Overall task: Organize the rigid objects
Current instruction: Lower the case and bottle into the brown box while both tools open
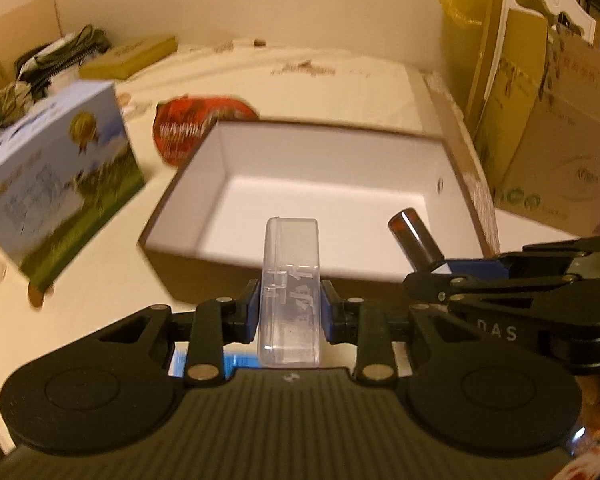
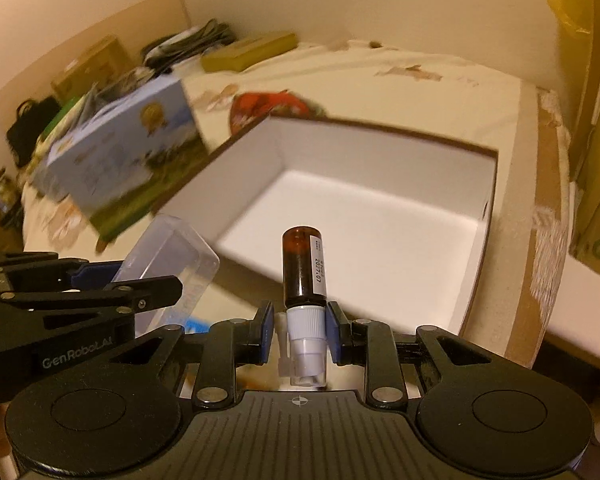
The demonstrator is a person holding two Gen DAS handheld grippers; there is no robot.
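Note:
My left gripper (image 1: 290, 312) is shut on a clear plastic case (image 1: 290, 280), which sticks out forward between the blue pads, in front of the near wall of an open white-lined cardboard box (image 1: 236, 264). My right gripper (image 2: 300, 330) is shut on the white cap of a small brown bottle (image 2: 302, 266) that stands upright in its jaws before the same box (image 2: 380, 240). The box's floor shows nothing inside. In the left wrist view the right gripper (image 1: 436, 270) comes in from the right with the bottle (image 1: 414, 240). The left gripper (image 2: 116, 280) and its case (image 2: 168, 264) show at the left of the right wrist view.
A blue and green printed carton (image 1: 56, 184) stands left of the box, with a red round item (image 1: 188, 128) behind it. Cardboard boxes and bags (image 1: 540, 120) line the right side. A yellow flat box (image 1: 128, 56) and clutter (image 1: 56, 56) lie at the far left by the wall.

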